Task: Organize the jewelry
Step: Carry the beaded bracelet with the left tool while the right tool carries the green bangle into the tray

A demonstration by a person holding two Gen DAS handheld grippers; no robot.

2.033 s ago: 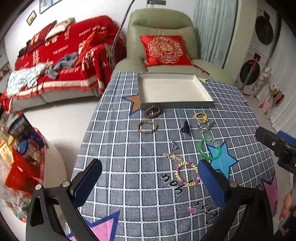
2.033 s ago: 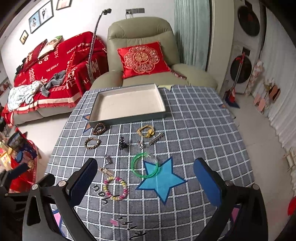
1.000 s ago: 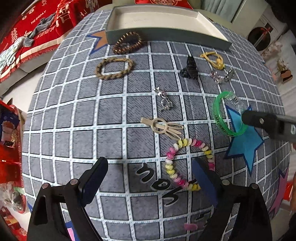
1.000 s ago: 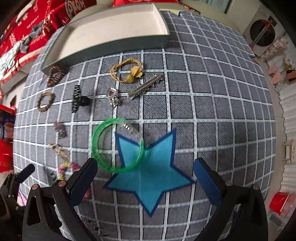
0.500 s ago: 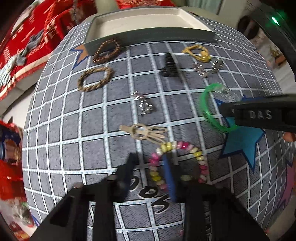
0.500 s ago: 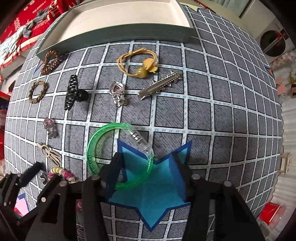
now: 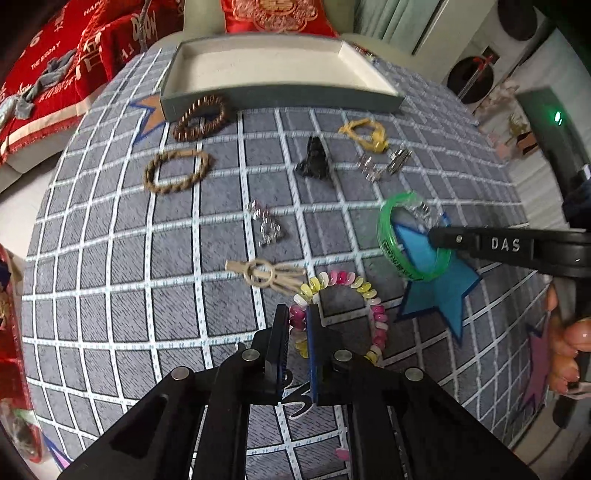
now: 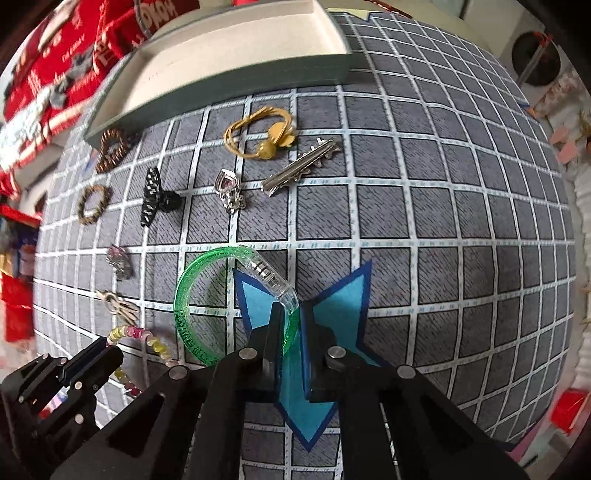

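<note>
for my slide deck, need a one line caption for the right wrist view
Right gripper closes on the translucent green plastic bangle lying on the grey checked tablecloth.

Home living room, red-draped sofa (image 7: 48, 74), armchair cushion (image 7: 273, 14), washing machine (image 7: 472, 79)

Left gripper (image 7: 296, 314): matte black angular frame, silver round screw heads along the linkage, flat fingers (image 7: 280, 332) with blue pads on their inner faces. Right gripper (image 8: 288, 317): identical build; seen from the left wrist camera, its side bears white "DAS" lettering. Bare-skinned right hand (image 7: 565, 354) with pale pink nails.
</note>
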